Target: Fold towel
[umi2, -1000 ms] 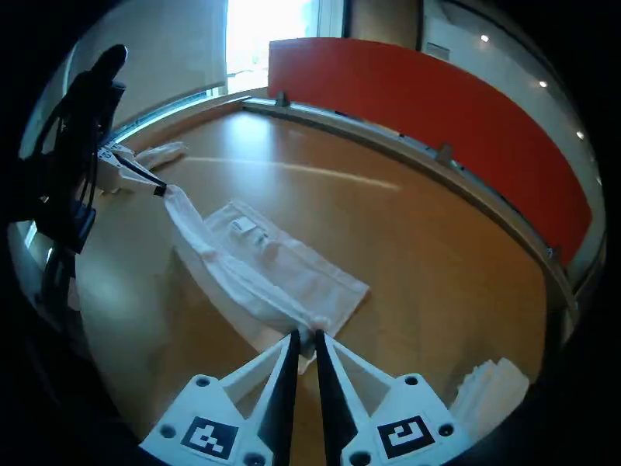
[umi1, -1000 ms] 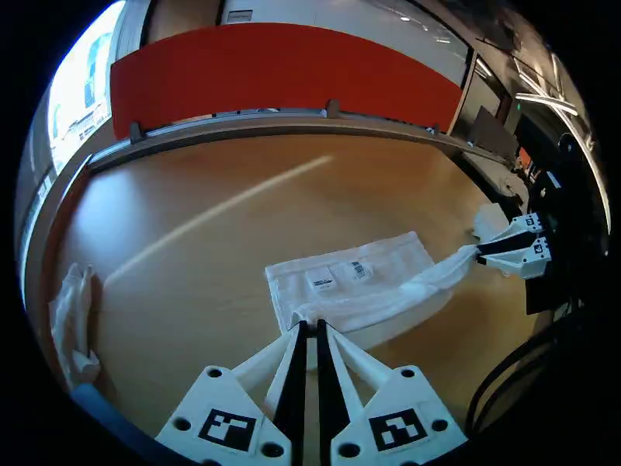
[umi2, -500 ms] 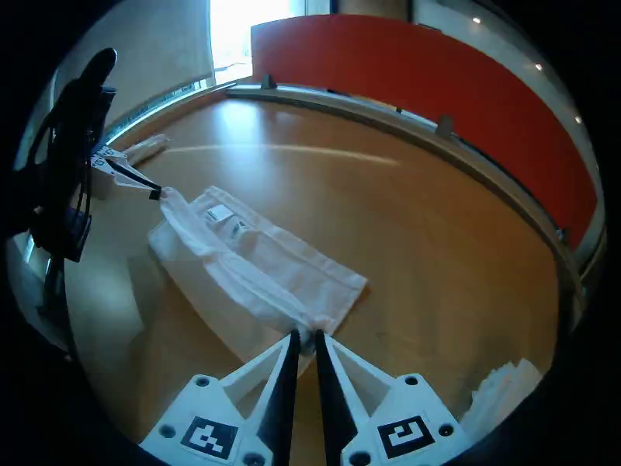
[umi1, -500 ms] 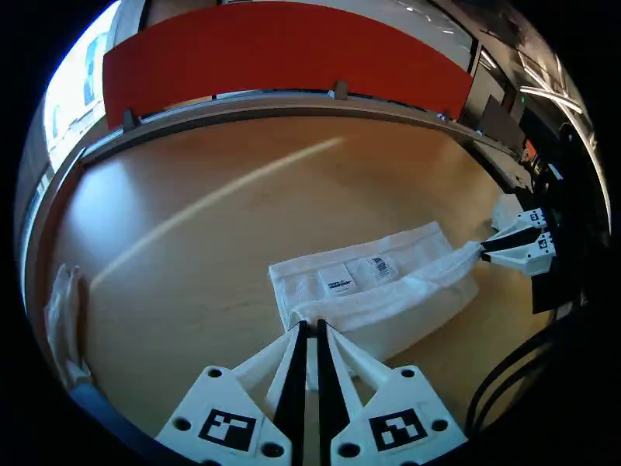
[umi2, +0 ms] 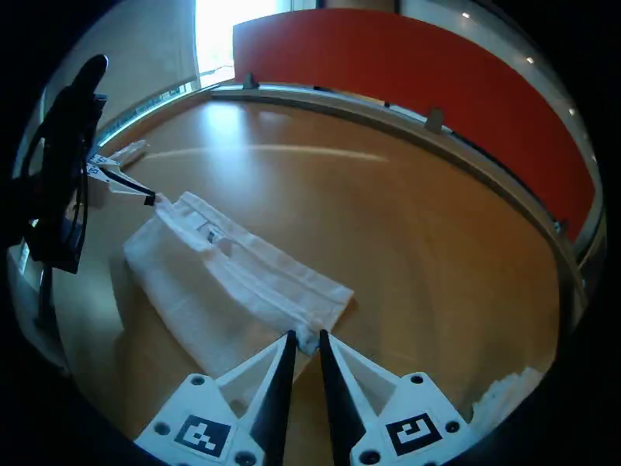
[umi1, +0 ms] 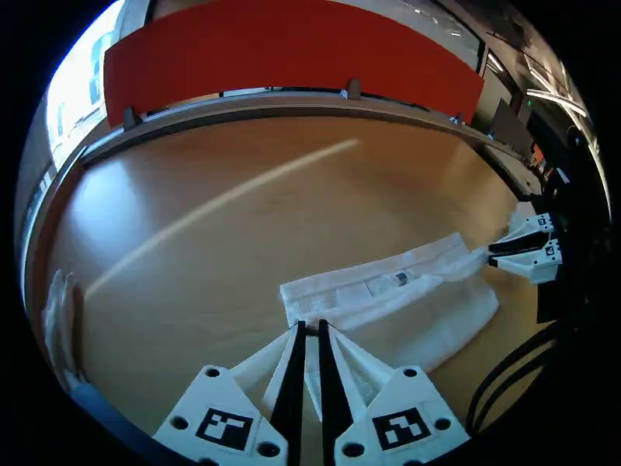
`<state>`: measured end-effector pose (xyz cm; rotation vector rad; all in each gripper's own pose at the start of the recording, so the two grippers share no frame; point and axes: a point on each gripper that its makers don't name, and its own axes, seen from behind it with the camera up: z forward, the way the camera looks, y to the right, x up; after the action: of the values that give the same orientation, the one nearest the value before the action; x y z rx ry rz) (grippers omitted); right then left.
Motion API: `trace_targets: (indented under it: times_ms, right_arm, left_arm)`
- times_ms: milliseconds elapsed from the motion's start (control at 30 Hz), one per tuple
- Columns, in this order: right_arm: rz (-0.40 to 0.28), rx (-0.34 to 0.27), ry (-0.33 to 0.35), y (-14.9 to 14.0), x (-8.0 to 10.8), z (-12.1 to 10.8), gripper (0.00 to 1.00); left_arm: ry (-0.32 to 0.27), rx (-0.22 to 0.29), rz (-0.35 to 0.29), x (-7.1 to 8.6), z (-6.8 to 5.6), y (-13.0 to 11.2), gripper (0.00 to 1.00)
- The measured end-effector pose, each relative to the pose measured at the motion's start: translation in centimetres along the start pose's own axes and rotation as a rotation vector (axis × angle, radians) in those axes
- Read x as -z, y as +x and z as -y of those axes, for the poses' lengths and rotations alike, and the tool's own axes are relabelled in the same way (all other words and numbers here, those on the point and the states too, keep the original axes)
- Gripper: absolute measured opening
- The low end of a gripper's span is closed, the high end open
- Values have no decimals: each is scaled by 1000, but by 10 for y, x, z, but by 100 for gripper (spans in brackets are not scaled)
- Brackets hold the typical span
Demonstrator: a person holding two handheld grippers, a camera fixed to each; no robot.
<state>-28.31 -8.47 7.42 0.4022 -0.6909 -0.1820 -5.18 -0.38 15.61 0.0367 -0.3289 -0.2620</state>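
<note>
On the wooden tabletop (umi1: 194, 233), toward its near side, the white towel (umi1: 404, 311) lies as a long band running left to right, with one long edge doubled over the layer beneath. A small tag shows on the upper layer.

Left claw (umi1: 308, 326): fingers pressed close, pinching the towel's left corner; white cloth shows between the tips. Right claw (umi2: 305, 335): fingers drawn in on the opposite corner, cloth caught at the tips. In the left gripper view the right claw also appears at the far right, nipping the towel's end.

Handling assessment: the cloth is judged light, thin and wholly limp. It sags and bunches between the two holds and will not keep a straight edge unless drawn taut. It is not fragile. Slip risk is low on the woven surface, though a shallow bite at a corner could pull free under tension.

Recommended hold: the two corners of one long edge, as taken now, with the bite deep enough to cover the hem.

Other items: a red partition (umi1: 287, 54) along the far side; another pale cloth (umi1: 58, 311) at the left margin.
</note>
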Motion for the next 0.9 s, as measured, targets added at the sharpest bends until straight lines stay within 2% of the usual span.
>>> trace_targets:
  times_ms: [67,100,233,267,300,367,400,600,900]
  right_arm:
    - [1,-4,-4,1,-3,-1,30]
    - [1,-5,-7,1,-3,-2,32]
    - [-6,-2,-23,2,-3,-5,56]
    - [-10,0,-26,2,-2,-6,66]
    - [-11,1,-28,2,-1,-6,77]
    - [-14,3,-32,1,1,-7,86]
    - [-15,3,-34,1,1,-7,86]
    - [-19,2,-39,-2,6,-7,86]
    - [-24,2,-39,-8,15,1,86]
  left_arm:
    - [13,1,-1,-2,3,1,20]
    - [19,1,-1,-3,5,2,28]
    - [47,-7,0,-2,13,1,59]
    - [54,-10,-1,-1,15,1,68]
    - [58,-13,-1,0,16,1,71]
    - [67,-20,-3,2,18,0,80]
    - [68,-20,-5,3,18,0,87]
    - [60,3,-12,10,16,-4,92]
    - [64,12,-15,24,17,-12,92]
